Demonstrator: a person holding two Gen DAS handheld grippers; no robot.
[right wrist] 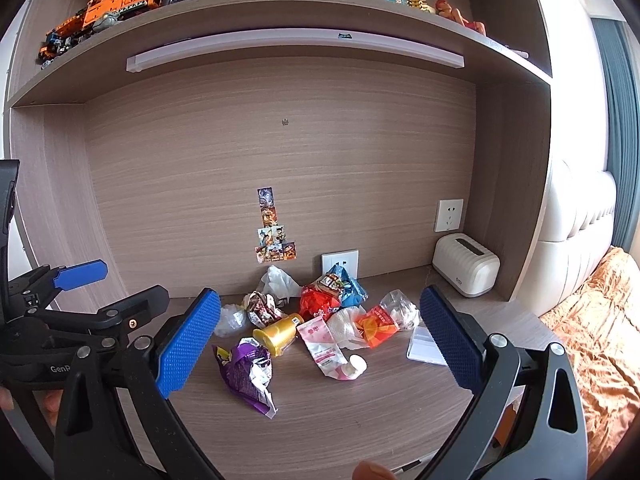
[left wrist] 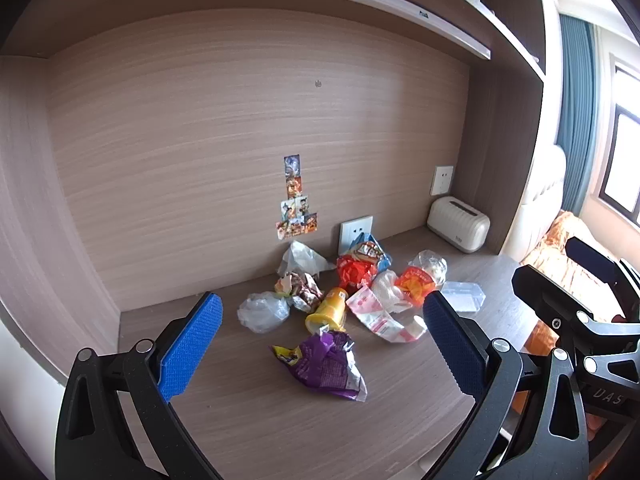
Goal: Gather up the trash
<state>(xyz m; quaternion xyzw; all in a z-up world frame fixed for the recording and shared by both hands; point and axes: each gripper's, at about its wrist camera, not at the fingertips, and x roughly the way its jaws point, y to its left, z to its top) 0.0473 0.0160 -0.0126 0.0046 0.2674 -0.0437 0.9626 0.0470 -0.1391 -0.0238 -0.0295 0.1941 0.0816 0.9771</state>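
Wooden desk [left wrist: 248, 420] set in an alcove, seen from both wrist cameras, with a heap of trash lying toward the back wall. Left gripper [left wrist: 320, 344] held above the near part of the desk, its blue-padded fingers spread wide and holding nothing; right gripper [right wrist: 320, 340] likewise spread wide and empty, with the left gripper visible at the left edge of the right wrist view. Nearest the grippers lies a crumpled purple snack wrapper [left wrist: 320, 364], apart from the main heap. Just behind it a yellow cup [left wrist: 330, 308] lies on its side, mouth toward the camera; its contents cannot be made out. Beside the cup to the right lies a flattened pink-and-white pouch [left wrist: 376, 316] with a white cap. Farther back: a clear plastic bag [left wrist: 262, 312] at the left, a crumpled patterned wrapper [left wrist: 302, 288], a white plastic bag [left wrist: 300, 260] against the wall, a red wrapper [left wrist: 354, 272] with a blue-edged snack bag [left wrist: 370, 250] behind it, and an orange packet [left wrist: 416, 286] lying on a clear bag. A clear plastic box [left wrist: 464, 296] lies at the right edge of the heap, its contents not discernible. A cream-coloured ribbed container [left wrist: 458, 224] stands in the rear right corner, well apart from the trash.
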